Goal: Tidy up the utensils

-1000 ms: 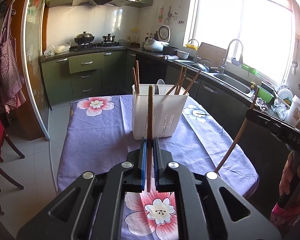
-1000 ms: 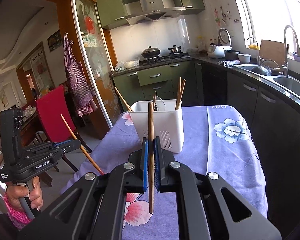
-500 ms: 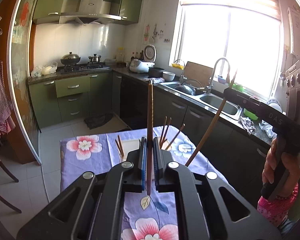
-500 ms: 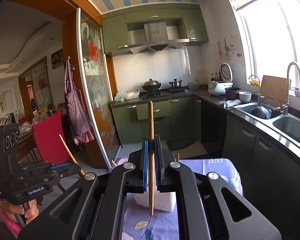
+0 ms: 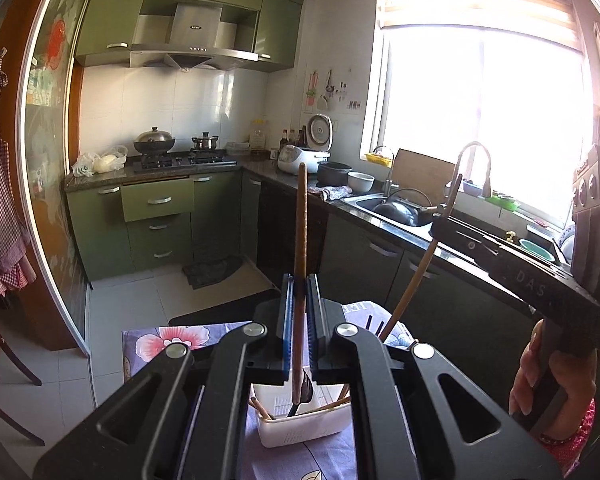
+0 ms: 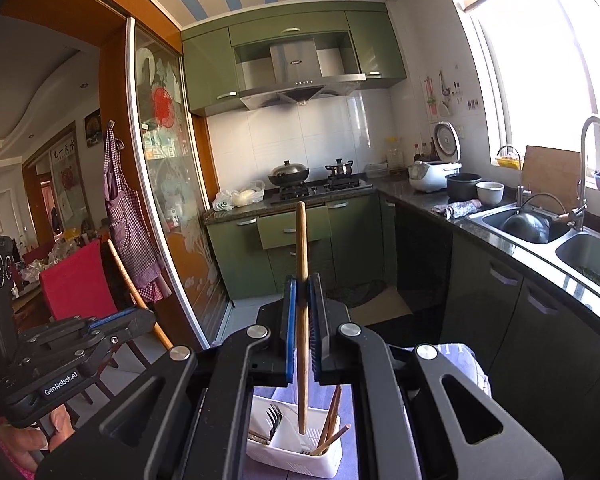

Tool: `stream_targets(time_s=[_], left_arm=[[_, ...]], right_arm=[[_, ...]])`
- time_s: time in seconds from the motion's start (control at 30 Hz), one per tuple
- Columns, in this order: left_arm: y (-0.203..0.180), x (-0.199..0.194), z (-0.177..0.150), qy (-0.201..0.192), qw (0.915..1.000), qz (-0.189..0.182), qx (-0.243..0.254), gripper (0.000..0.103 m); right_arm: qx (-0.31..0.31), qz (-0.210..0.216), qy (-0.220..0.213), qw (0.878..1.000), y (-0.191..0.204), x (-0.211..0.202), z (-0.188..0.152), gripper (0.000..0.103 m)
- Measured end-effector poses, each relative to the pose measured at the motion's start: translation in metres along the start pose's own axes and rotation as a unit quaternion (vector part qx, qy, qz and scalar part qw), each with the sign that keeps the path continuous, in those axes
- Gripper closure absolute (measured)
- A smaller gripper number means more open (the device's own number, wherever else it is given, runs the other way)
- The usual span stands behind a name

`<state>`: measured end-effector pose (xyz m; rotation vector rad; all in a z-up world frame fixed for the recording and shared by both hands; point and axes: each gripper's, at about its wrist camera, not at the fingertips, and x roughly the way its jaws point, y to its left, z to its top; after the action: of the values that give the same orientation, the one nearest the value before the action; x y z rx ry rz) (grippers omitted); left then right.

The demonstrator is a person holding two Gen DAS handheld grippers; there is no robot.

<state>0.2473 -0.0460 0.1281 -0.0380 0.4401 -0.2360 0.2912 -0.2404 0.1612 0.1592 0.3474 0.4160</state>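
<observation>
Each fisheye sits close behind its own gripper, looking forward and slightly down along the fingers from above the table toward the kitchen. The left wrist view faces the stove point(image 5: 180, 158) at 11 o'clock, the sink point(image 5: 396, 210) at 2 o'clock. Both views share the white utensil holder point(image 6: 296, 456) at 6 o'clock, stove and sink.

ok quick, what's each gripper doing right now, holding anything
left gripper: shut on a wooden chopstick, held upright.
right gripper: shut on another wooden chopstick, also upright.
</observation>
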Motion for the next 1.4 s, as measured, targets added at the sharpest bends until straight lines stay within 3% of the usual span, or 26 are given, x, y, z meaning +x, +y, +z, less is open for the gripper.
stream_targets(time_s=[0.2,0.43,0.57,0.73,0.77,0.83,0.87,0.97,1.0,1.03,1.1,1.2,1.4], left_arm=[[0.010,0.044,-0.023,0.047,0.9988,0.009,-0.009,0.097],[0.009,0.065,-0.046,0.077,0.9967,0.024,0.008,0.095],[0.008,0.065,-0.054,0.080,0.9964,0.027,0.013,0.069],[0.011,0.055,-0.055,0.073,0.9971,0.022,0.001,0.060],[0.012,0.051,-0.053,0.069,0.9974,0.019,-0.004,0.056],[0.014,0.038,-0.050,0.055,0.9983,0.018,-0.010,0.051],[0.014,0.030,-0.048,0.045,0.9987,0.018,-0.011,0.046],[0.013,-0.002,-0.045,0.012,0.9996,0.023,-0.011,0.025],[0.011,-0.015,-0.048,0.000,0.9996,0.026,-0.009,0.019],[0.011,-0.028,-0.052,-0.013,0.9994,0.032,-0.007,0.017],[0.010,-0.054,-0.065,-0.032,0.9985,0.044,-0.005,0.008],[0.012,-0.087,-0.091,-0.039,0.9975,0.057,-0.013,0.007],[0.005,-0.132,-0.145,-0.032,0.9937,0.106,-0.019,0.007]], right_arm=[[0.008,0.011,0.040,0.999,-0.005,0.036,-0.040,0.096],[0.010,0.011,0.084,0.996,-0.006,0.062,-0.090,0.096],[0.016,0.011,0.096,0.995,-0.006,0.063,-0.111,0.093],[0.021,0.012,0.087,0.996,-0.006,0.049,-0.118,0.091],[0.021,0.012,0.083,0.996,-0.007,0.043,-0.118,0.087],[0.018,0.007,0.070,0.997,-0.006,0.025,-0.118,0.063],[0.015,0.002,0.061,0.998,-0.006,0.015,-0.117,0.059],[0.002,-0.012,0.036,0.999,-0.002,-0.019,-0.123,0.036],[-0.001,-0.012,0.024,1.000,-0.002,-0.033,-0.127,0.024],[-0.007,-0.012,0.010,1.000,-0.001,-0.048,-0.131,0.016],[-0.024,-0.033,-0.008,0.999,0.001,-0.078,-0.143,0.011],[-0.035,-0.047,-0.026,0.998,0.004,-0.120,-0.166,0.005],[-0.008,-0.050,-0.046,0.998,0.013,-0.187,-0.209,0.005]])
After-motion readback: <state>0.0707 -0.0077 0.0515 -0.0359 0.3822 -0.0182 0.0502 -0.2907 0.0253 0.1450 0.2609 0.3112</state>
